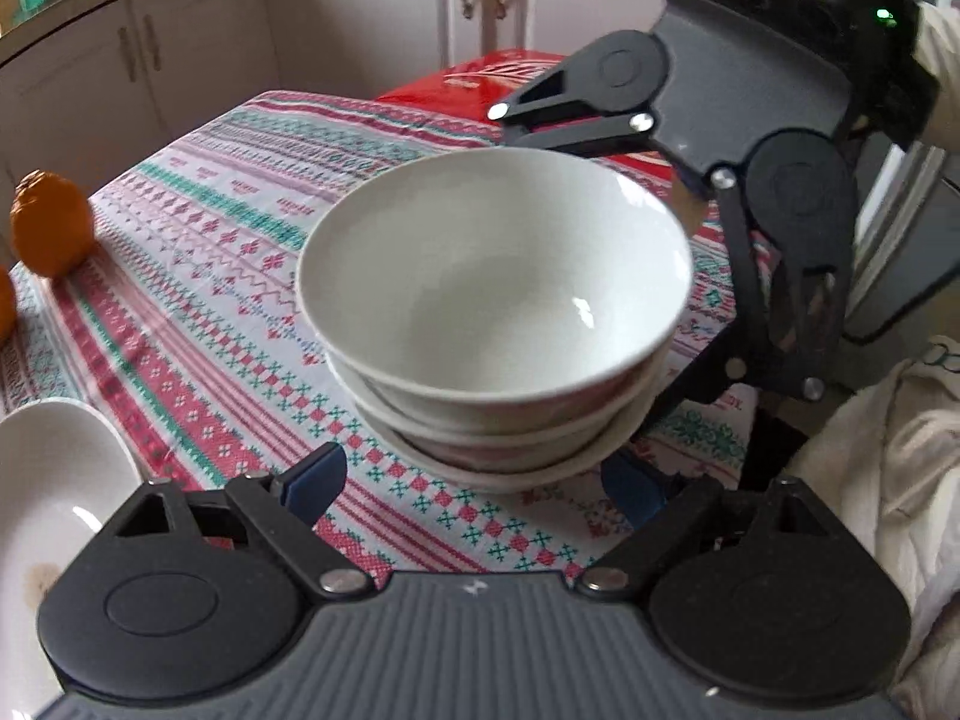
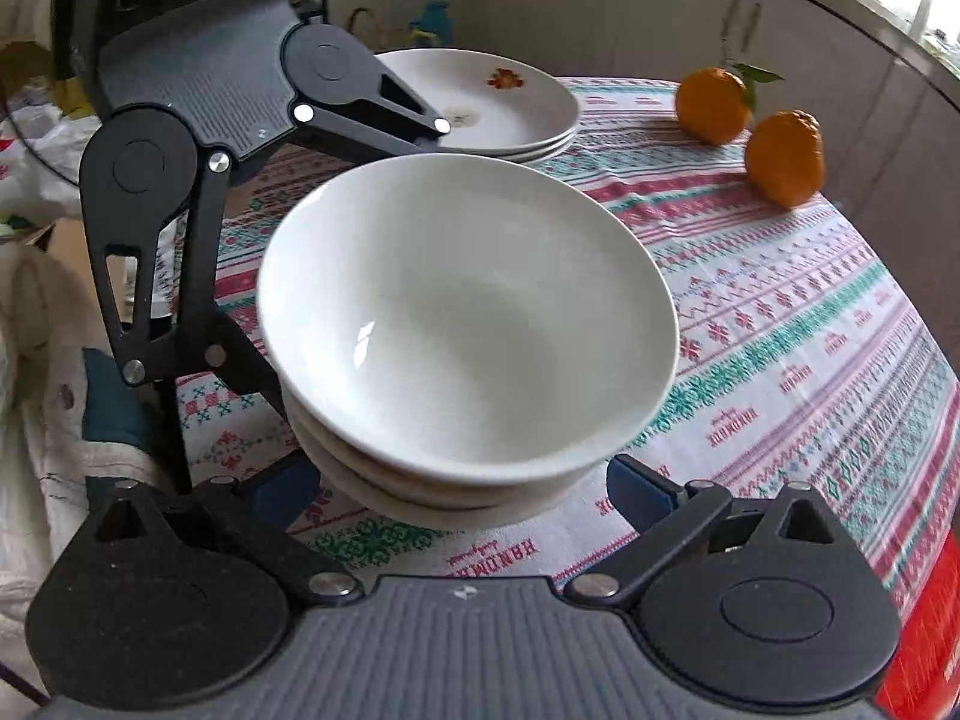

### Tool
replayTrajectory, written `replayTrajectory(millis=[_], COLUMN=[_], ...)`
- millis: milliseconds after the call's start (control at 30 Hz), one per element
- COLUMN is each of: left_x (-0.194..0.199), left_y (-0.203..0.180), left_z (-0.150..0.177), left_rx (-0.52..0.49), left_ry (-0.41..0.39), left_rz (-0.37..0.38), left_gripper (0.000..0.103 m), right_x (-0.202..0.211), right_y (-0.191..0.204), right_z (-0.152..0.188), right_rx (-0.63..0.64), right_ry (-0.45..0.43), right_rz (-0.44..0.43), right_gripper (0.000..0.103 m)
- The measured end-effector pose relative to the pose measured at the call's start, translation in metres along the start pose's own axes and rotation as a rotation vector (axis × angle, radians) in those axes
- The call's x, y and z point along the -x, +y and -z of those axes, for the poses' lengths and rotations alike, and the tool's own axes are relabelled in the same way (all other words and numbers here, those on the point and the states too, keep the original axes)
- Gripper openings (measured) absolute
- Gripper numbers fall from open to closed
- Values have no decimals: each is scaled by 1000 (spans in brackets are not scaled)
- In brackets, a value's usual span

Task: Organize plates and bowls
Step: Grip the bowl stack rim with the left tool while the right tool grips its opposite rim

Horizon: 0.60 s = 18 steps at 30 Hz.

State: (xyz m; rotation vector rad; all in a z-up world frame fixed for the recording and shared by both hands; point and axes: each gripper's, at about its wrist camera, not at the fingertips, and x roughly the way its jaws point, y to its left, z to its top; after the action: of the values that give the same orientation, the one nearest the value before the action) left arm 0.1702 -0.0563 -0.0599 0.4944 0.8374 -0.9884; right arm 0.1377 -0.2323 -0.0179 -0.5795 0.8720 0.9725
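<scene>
Item: stack of white bowls [image 1: 498, 324], nested one in another, standing upright on the desk [image 1: 198, 300] near its middle. The top bowl is empty and sits a little askew on those under it; how many lie beneath cannot be counted for sure.

Left gripper [image 1: 474, 495]: at the near foot of the stack as its own view shows, jaws apart. Its blue pads [image 1: 309, 483] flank the lowest rim on either side, and whether they touch it cannot be told.

Right gripper [image 2: 471, 489]: on the opposite side of the stack, facing the left one, jaws likewise apart with the bottom bowl's edge between them. No pressing on the china is visible.

Governing relation: the stack lies directly ahead of and between both sets of jaws, each about equally close. Being round, the bowls have no long axis; the rim at the bottom is the only purchase. By my judgement, a two-sided hold on the stack is the step in hand, and the skewed top bowl could slide if one side rises first.

Other ware: stack of plates [image 2: 510, 114] with a small flower print, beyond the bowls and well apart.

Surface: patterned cloth in red, green and white.

Also present: two oranges [image 2: 786, 159] near the far edge; a red box [image 1: 468, 84]; pale cabinets [image 1: 384, 6] along the walls.
</scene>
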Motion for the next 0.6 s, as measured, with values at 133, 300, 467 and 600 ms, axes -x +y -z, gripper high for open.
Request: replayTrajectory(millis=[133, 300, 467, 600], left_x=[1, -1, -1, -3], left_y=[-2, 3, 7, 10], left_z=[-2, -3, -4, -4], left_rx=[-35, -17, -12, -8], left_ry=[3, 8, 16, 26], left_rz=[32, 58, 80, 102], left_gripper=[91, 90, 89, 83], right_x=[-2, -2, -3, -3], right_y=[-1, -5, -8, -10], right_z=[-3, -7, -9, -10], right_rx=[29, 36, 37, 34], right_ry=[21, 23, 32, 38], right_rz=[-17, -32, -67, -88], right_gripper=[102, 100, 94, 92])
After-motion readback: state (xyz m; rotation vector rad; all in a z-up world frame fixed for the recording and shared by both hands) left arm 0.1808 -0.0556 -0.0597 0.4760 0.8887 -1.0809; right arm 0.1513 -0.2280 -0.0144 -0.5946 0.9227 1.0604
